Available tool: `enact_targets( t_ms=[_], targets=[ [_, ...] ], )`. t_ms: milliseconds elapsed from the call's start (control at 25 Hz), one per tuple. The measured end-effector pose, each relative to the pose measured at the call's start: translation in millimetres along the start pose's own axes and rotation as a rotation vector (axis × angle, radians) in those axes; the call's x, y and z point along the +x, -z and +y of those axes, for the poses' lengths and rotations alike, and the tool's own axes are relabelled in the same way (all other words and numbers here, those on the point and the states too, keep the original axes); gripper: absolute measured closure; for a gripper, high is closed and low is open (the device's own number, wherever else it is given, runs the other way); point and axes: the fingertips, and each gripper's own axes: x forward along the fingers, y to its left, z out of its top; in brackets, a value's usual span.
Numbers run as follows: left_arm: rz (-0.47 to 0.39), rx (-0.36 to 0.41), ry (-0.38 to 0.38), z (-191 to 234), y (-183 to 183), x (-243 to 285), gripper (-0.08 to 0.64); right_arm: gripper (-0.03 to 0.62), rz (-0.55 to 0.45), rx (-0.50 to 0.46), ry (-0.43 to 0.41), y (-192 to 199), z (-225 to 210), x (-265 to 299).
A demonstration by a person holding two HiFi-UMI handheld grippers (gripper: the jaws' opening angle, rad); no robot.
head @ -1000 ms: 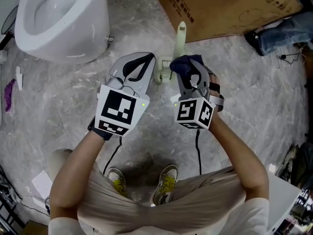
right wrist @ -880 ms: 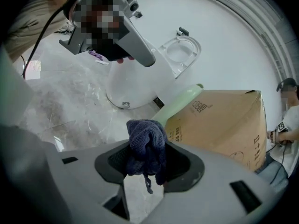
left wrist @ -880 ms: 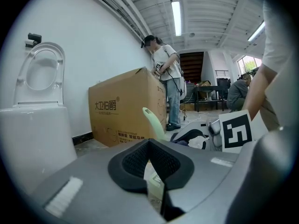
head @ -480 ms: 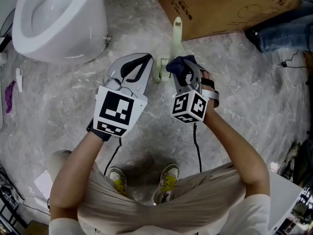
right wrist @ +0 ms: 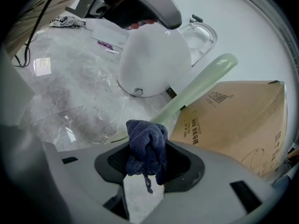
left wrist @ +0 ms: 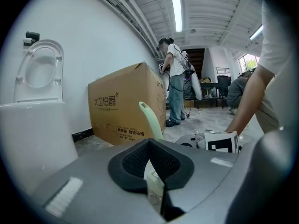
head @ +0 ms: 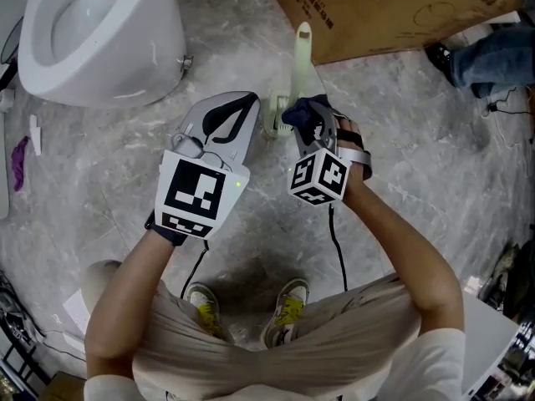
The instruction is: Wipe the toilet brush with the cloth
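Note:
The pale green toilet brush handle (head: 302, 57) stands tilted in its holder (head: 274, 117) on the grey floor, between the toilet and the box. My right gripper (head: 306, 117) is shut on a bunched dark blue cloth (head: 304, 109), which sits right beside the lower handle. In the right gripper view the cloth (right wrist: 147, 141) fills the jaws of my right gripper (right wrist: 147, 149), with the handle (right wrist: 201, 85) rising just behind. My left gripper (head: 249, 98) is shut and holds nothing, just left of the holder. From my left gripper (left wrist: 150, 146) the handle (left wrist: 152, 120) shows close ahead.
A white toilet (head: 100, 32) stands at the upper left. A large cardboard box (head: 384, 7) lies at the upper right, close behind the brush. Someone's shoe and jeans (head: 481, 57) are at the right edge. People (left wrist: 176, 85) stand farther back in the room.
My right gripper has moved the cloth a little left and up, closer to the brush handle. The left gripper has barely shifted.

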Motion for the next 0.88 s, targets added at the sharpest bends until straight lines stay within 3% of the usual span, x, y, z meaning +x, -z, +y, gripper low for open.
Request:
enact_targets(
  t_ms=[240,400,520,880],
  targets=[
    [-0.015,0.015,-0.03,2.7,1.6,-17.5,0.558,0.408,0.005,-0.017,-0.028,8.5,11.1,14.0],
    [-0.006,-0.026,-0.063,11.7,8.2,-26.8,0.558,0.407,0.026,-0.006,-0.063,15.4,21.0,26.7],
    [0.029,-0.047,-0.049,5.8,19.4,-30.2,0.558,0.407,0.054,0.004,-0.09,22.1,28.4,36.7],
    [0.063,-0.055,-0.027,0.9,33.4,-37.3,0.558,0.405,0.101,-0.093,-0.092,22.0,39.1,56.3]
  ],
)
